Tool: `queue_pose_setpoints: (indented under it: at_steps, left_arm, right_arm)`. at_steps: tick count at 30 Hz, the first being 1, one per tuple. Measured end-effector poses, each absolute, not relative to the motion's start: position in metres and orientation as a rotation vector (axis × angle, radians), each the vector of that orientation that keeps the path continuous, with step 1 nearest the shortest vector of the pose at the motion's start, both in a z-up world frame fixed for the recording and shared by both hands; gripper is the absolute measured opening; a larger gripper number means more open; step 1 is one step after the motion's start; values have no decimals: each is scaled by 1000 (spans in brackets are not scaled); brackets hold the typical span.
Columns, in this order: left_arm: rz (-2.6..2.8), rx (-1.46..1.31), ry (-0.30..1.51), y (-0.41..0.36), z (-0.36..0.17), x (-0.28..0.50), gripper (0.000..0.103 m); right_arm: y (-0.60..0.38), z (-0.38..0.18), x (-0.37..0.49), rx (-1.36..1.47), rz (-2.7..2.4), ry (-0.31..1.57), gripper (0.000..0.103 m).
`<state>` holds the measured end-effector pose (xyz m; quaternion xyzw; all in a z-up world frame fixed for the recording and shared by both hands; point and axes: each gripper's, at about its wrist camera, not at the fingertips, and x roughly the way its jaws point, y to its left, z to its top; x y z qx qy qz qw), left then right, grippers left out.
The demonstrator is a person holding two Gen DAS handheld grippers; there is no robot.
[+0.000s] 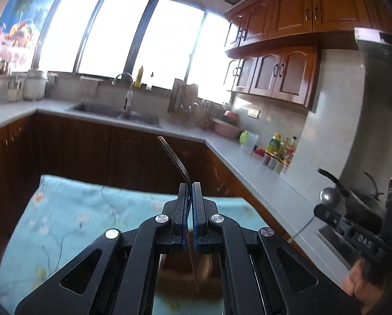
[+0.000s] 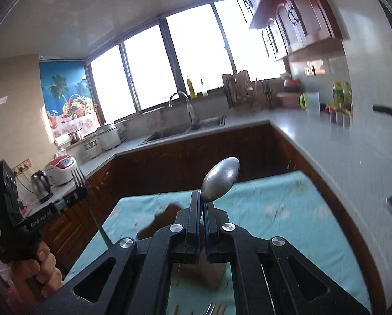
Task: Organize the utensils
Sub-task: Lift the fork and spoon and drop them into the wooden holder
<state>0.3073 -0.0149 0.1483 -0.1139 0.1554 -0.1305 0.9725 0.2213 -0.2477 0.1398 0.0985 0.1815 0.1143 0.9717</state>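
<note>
While your left claw (image 1: 190, 191) clamps the fork (image 1: 173, 157) and your right claw (image 2: 202, 204) pinches the spoon (image 2: 220, 179), keep both steady above the cloth (image 1: 72, 210); the blurred brown holder (image 2: 209, 273) beneath is probably their destination.

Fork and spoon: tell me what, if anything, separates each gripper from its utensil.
Nothing does. The left gripper is shut on the fork, tines up, and the right gripper is shut on the spoon, bowl up, both above the table.
</note>
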Motion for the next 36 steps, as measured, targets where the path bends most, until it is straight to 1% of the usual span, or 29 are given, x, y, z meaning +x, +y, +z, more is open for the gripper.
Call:
queue_pose_setpoints:
  at_steps: [3,7,12,18,24,33,36]
  left_arm:
    - [-238,-236,316,-22,131,335,2]
    - [-215,-236,357,-29,100,357,2]
    - [-235,-206,391,-43,73,362,2]
    - [-252,-155,444,-57,48,363,2]
    - [-263,-155,484,-56,40,362,2]
    - [-255,-165,516,-57,43,365,2]
    - [-262,-174,531,-56,47,364,7]
  right_arm:
    - [-234,127,241,160,223,380,2]
    - [-218,96,262,114,226,434,2]
    - [-212,63,275,113,249,503,2]
    - [-212,39,284,116,272,569,2]
    - [-223,43,286,155,279,574,2]
    - [-225,49,290,183,283,589,3]
    - [-228,50,291,203,290,601,4]
